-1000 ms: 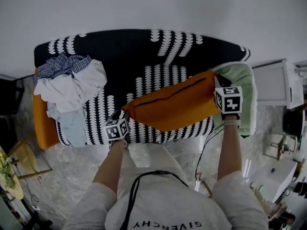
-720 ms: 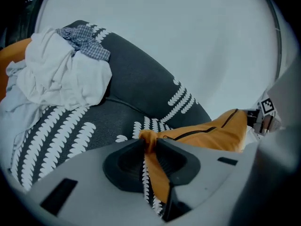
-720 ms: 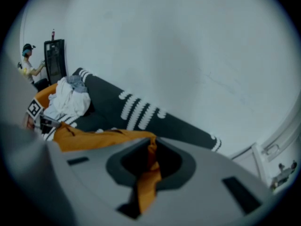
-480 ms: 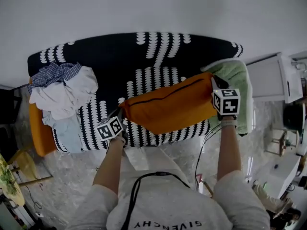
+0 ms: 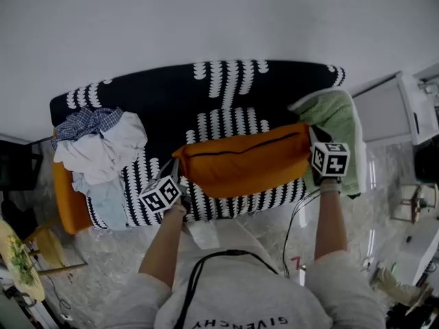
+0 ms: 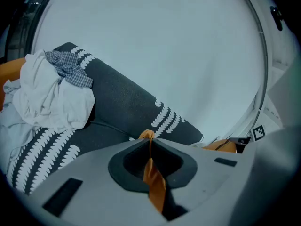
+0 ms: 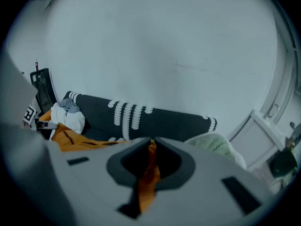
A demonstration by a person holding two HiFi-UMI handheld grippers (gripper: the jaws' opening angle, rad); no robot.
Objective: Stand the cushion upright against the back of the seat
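Both your arms reach forward from your body toward the sofa (image 5: pixel 226 91). Your left arm (image 5: pixel 164 242) angles out a little to the left, and your right arm (image 5: pixel 330 218) runs almost straight ahead. Each gripper points forward and down.

The left gripper (image 5: pixel 180 166) has the cushion (image 5: pixel 243 160) by its left end. Its fingers (image 6: pixel 84 182) are pressed nearly together, with a thin fold of orange fabric pinched between them. The right gripper (image 5: pixel 310 141) has the right end, and its fingers (image 7: pixel 80 187) are likewise clamped on a strip of the cover.

Between the two grippers the cushion hangs stretched out, lengthwise and about level, zip side up. It sits over the right half of the seat, in front of the backrest. Whether it touches the seat, you cannot tell.

A green blanket (image 5: pixel 336 115) lies just beside the right gripper, and a heap of clothes (image 5: pixel 103 146) sits at the sofa's left end.
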